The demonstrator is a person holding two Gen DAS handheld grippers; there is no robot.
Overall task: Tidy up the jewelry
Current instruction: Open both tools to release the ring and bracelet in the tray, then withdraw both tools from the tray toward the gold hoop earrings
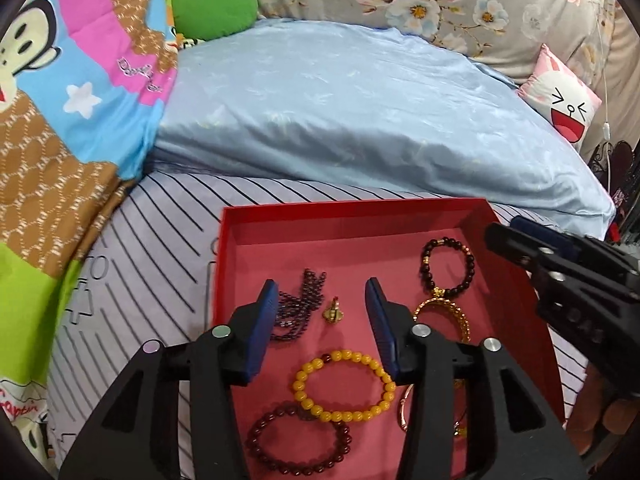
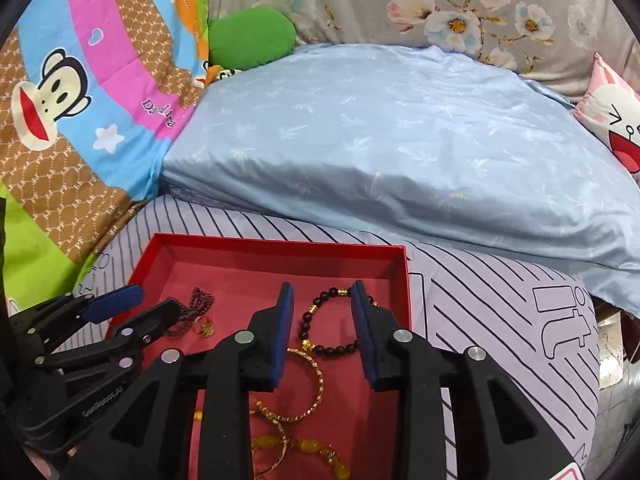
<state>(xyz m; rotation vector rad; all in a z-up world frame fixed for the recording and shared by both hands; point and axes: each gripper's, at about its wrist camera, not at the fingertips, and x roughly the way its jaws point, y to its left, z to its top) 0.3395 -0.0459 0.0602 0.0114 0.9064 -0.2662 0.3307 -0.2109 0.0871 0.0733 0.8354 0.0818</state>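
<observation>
A red tray (image 1: 516, 280) is set on the striped sheet (image 1: 160, 248) of a bed, near a light blue pillow (image 1: 340, 112) lying at its far side. The left claw (image 1: 322, 296) is held over the tray with jaws parted fairly wide and nothing gripped; a small gold charm (image 1: 332, 312) and a dark beaded chain (image 1: 300, 300) are seen between and beyond its fingers on the tray floor. A yellow bead bracelet (image 1: 344, 384) and a dark red bead bracelet (image 1: 298, 440) lie nearer. The right claw (image 2: 322, 300) is held over the tray's right part, jaws parted moderately and empty, with a black bead bracelet (image 2: 340, 320) lying below the gap and a gold bangle (image 2: 304, 384) just near of it. A cartoon quilt (image 1: 60, 120) is noted at left.
</observation>
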